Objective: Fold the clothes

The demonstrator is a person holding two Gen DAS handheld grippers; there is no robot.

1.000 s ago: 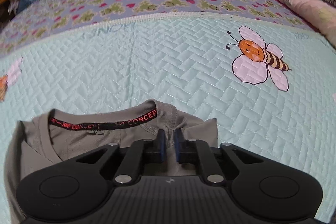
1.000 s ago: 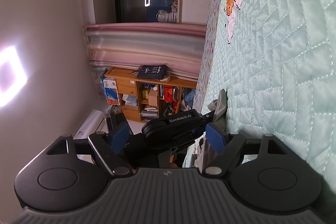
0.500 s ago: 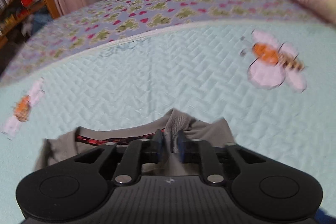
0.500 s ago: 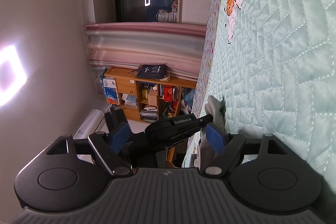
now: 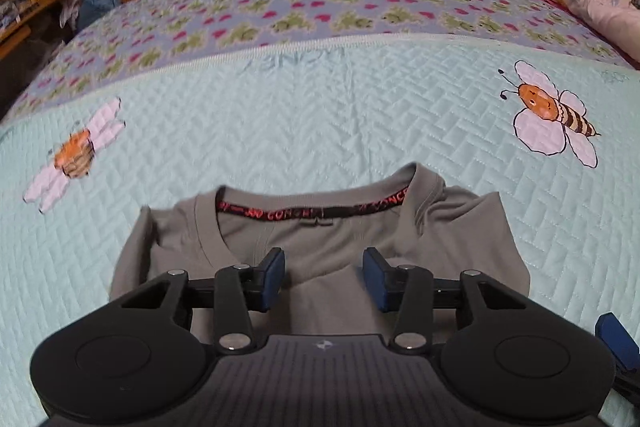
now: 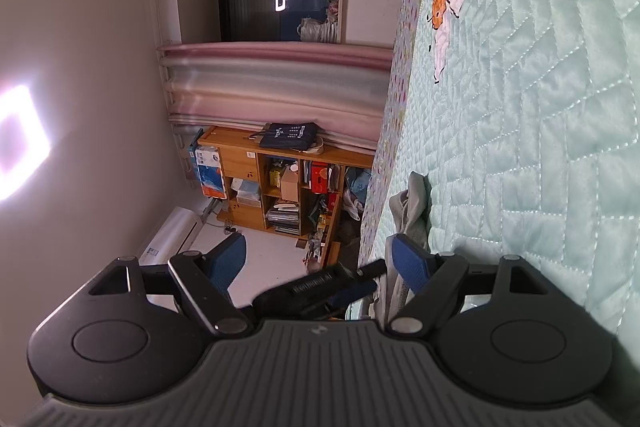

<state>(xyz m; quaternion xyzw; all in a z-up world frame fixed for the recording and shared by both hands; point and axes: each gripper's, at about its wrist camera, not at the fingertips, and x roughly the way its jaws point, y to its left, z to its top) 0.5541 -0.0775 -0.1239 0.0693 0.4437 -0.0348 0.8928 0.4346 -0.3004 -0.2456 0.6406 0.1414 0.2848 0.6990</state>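
My left hand-held gripper [image 5: 323, 279] hangs open over the grey T-shirt [image 5: 320, 247] on the bed [image 5: 320, 115]; my right hand-held gripper [image 6: 318, 265] gapes empty. Edges should align squarely.

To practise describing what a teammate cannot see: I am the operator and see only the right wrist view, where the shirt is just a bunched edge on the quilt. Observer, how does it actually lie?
Observer: The grey shirt lies spread on the quilt, neckline toward the far side.
Operator: Is the left gripper gripping it?
Observer: No. The left gripper is open over the shirt, with nothing between its jaws.
Operator: I see one bee patch. Are there more?
Observer: Yes, a second bee patch sits left of the shirt.
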